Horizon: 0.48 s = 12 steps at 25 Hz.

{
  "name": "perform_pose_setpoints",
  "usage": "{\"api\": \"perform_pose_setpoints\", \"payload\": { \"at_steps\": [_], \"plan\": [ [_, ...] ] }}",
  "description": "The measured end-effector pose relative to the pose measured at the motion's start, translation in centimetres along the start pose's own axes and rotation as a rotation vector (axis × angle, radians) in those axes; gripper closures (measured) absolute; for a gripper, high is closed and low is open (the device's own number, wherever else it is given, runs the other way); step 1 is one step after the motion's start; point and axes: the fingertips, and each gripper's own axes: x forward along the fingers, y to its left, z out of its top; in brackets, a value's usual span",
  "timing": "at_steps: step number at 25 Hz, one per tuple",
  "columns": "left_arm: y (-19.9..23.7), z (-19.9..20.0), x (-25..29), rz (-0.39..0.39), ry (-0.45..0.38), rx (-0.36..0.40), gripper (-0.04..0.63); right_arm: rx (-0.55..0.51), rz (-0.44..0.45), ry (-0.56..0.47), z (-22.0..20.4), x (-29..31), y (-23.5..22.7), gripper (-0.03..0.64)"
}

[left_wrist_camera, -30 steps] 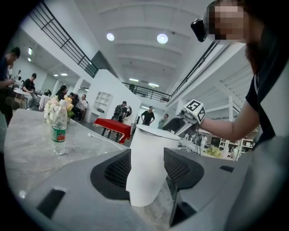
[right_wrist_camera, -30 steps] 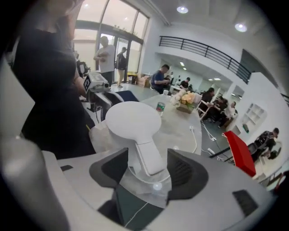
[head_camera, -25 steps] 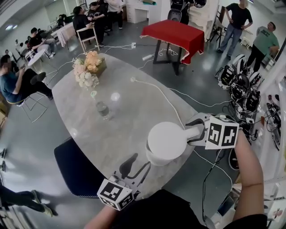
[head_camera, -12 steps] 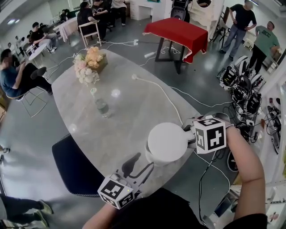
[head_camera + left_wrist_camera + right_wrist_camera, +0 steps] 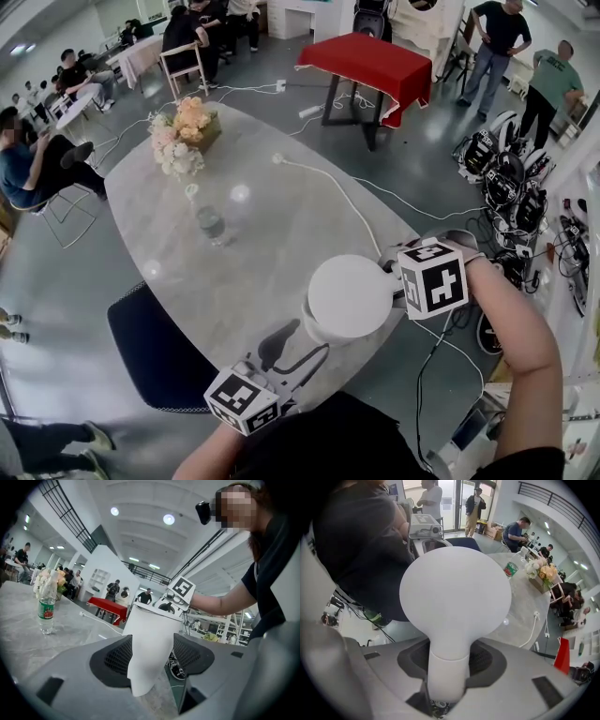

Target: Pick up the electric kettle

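A white electric kettle (image 5: 349, 295) with a round lid stands near the front edge of the marble table (image 5: 253, 253). My right gripper (image 5: 396, 279) comes down from above at the kettle's right. Its jaws are closing and its pads press on the white handle (image 5: 446, 672), with the lid (image 5: 454, 597) filling the view. My left gripper (image 5: 298, 345) lies low at the front left and points at the kettle's body (image 5: 150, 639). Its jaws are opening and the pads (image 5: 115, 660) touch nothing.
A water bottle (image 5: 211, 225) and a flower arrangement (image 5: 183, 136) stand farther back on the table. A white power cable (image 5: 347, 202) runs across the top to the kettle. A dark blue chair (image 5: 155, 352) is tucked in at the front left. People stand and sit around the room.
The right gripper has rolled and sunk a little, and its jaws have closed onto the kettle's handle. The left gripper has hardly moved. The kettle stands where it did.
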Motion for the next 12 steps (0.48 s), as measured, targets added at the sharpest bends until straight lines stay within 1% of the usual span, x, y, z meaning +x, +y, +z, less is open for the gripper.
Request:
{"api": "perform_pose_setpoints", "payload": {
  "at_steps": [6, 12],
  "plan": [
    [0.57, -0.22, -0.15, 0.002, -0.001, -0.021, 0.345, -0.004, 0.028, 0.038, -0.12, 0.22, -0.04, 0.457],
    [1.06, -0.34, -0.32, 0.005, -0.002, -0.021, 0.345, 0.071, 0.028, -0.028, 0.02, 0.11, -0.02, 0.469]
  ]
}}
